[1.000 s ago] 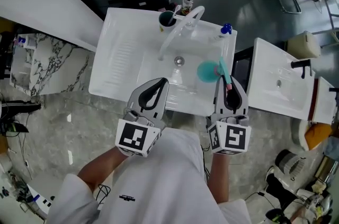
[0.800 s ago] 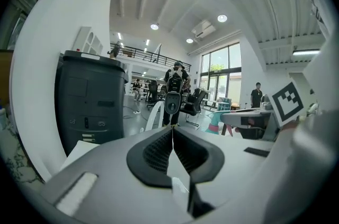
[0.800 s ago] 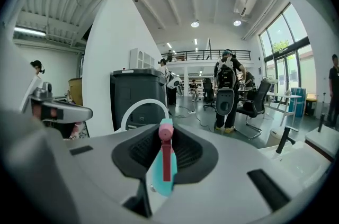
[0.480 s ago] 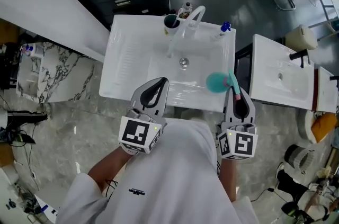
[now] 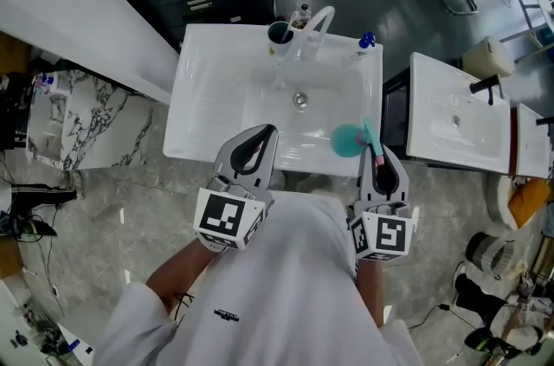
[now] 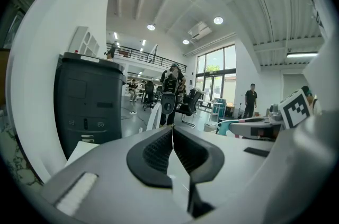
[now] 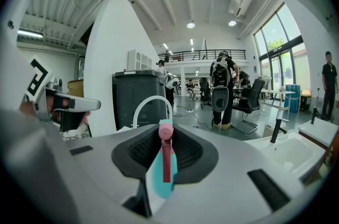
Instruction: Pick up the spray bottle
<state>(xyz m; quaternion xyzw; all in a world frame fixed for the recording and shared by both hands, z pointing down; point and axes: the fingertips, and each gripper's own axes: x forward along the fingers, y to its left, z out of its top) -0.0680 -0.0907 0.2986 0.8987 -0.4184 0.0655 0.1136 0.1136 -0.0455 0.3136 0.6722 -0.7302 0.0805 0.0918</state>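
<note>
Grey stone floor surrounds a white sink seen from above. At the sink's near right corner, the right gripper pinches a teal spray bottle at its head. The pink trigger stands between the jaws, and the round body shows just left of them, over the basin. The left gripper hovers at the sink's near edge, its jaws pressed together on nothing. A curved tap and a dark cup stand at the far rim.
</note>
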